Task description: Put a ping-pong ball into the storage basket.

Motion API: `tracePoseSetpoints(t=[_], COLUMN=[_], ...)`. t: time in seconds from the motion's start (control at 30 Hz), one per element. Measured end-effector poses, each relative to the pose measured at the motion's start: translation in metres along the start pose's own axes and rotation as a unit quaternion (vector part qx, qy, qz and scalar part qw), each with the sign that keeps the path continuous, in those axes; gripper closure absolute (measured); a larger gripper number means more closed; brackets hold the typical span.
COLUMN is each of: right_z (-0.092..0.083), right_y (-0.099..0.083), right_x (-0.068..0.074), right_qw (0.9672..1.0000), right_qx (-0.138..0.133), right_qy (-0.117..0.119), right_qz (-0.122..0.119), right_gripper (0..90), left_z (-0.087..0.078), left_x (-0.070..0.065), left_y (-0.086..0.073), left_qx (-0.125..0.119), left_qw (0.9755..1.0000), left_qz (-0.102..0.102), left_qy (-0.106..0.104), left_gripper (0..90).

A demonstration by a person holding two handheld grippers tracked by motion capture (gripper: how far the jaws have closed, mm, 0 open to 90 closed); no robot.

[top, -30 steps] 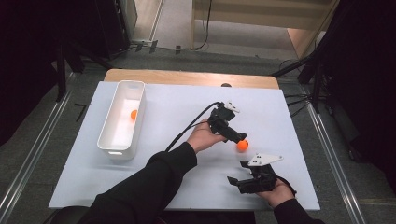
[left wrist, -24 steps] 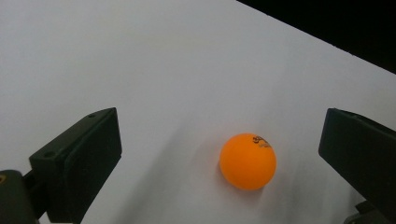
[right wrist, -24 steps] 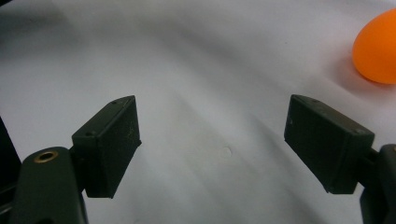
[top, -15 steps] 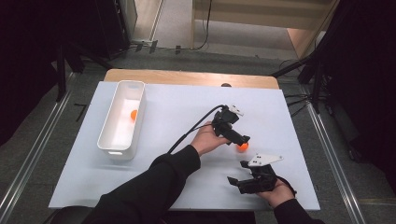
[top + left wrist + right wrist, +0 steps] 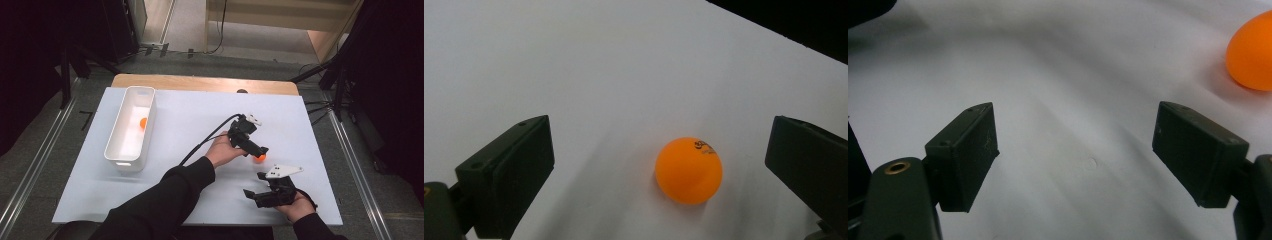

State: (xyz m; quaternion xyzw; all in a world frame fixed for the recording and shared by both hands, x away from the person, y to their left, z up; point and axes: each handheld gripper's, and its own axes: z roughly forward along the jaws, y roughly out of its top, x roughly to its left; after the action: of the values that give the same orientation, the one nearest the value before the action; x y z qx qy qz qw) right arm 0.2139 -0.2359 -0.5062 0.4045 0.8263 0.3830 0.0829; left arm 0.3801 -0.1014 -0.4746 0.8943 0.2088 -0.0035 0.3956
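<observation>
Closing the wide-open left gripper [image 5: 659,170] squarely on the small orange plastic ball [image 5: 688,170], which lies on the white desk [image 5: 599,75] between its jaws, should stop it rolling; the right gripper [image 5: 1075,160] waits open nearby.

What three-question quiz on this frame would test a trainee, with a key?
1. True or false: the left hand-held gripper is shut on the orange ball.
2. What lies in the white bin?
A. a second orange ball
B. a cable
C. a cup
3. What do the right hand-held gripper jaws hold?

Key: 1 false, jaws open, ball lies between them; 2 A; 3 nothing, they stand open over the white table cover.
</observation>
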Motion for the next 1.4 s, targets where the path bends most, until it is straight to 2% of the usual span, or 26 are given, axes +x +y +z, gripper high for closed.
tracePoseSetpoints(t=[0.17, 0.27, 0.43, 0.63, 0.83, 0.97, 1.07, 1.2, 1.3, 1.4], right_z=[0.000, 0.000, 0.000, 0.000, 0.000, 0.000, 0.000, 0.000, 0.000, 0.000], right_y=[0.000, 0.000, 0.000, 0.000, 0.000, 0.000, 0.000, 0.000, 0.000, 0.000], right_x=[0.000, 0.000, 0.000, 0.001, 0.001, 0.001, 0.001, 0.000, 0.001, 0.001], right_qw=[1.0000, 1.0000, 1.0000, 1.0000, 1.0000, 1.0000, 1.0000, 1.0000, 1.0000, 1.0000], right_qx=[0.000, -0.001, 0.001, 0.002, 0.002, 0.002, 0.002, 0.002, 0.002, 0.002], right_qy=[0.000, 0.000, 0.002, 0.002, 0.002, 0.002, 0.002, 0.002, 0.003, 0.003], right_qz=[0.000, 0.000, 0.000, -0.001, -0.001, 0.000, -0.001, -0.001, -0.002, 0.000], right_gripper=[16.8, 16.8, 16.8, 16.8, 16.8, 16.8, 16.8, 16.8, 16.8, 16.8], left_z=[0.004, 0.007, 0.012, 0.017, 0.021, 0.024, 0.026, 0.028, 0.030, 0.031], left_x=[-0.001, -0.001, -0.002, -0.002, -0.003, -0.004, -0.005, -0.006, -0.006, -0.006], left_y=[-0.002, -0.004, -0.006, -0.009, -0.012, -0.013, -0.015, -0.017, -0.019, -0.022], left_qx=[-0.001, 0.009, 0.012, 0.015, 0.027, 0.027, 0.033, 0.037, 0.029, 0.032], left_qw=[1.0000, 0.9999, 0.9999, 0.9999, 0.9994, 0.9994, 0.9989, 0.9988, 0.9992, 0.9990], left_qz=[0.000, 0.006, 0.010, 0.009, 0.021, 0.022, 0.032, 0.031, 0.027, 0.031], left_qy=[0.001, 0.003, 0.000, -0.002, 0.005, 0.003, 0.004, 0.005, 0.003, 0.005], left_gripper=[0.0, 0.0, 0.0, 0.0, 0.0, 0.0, 0.0, 0.0, 0.0, 0.0])
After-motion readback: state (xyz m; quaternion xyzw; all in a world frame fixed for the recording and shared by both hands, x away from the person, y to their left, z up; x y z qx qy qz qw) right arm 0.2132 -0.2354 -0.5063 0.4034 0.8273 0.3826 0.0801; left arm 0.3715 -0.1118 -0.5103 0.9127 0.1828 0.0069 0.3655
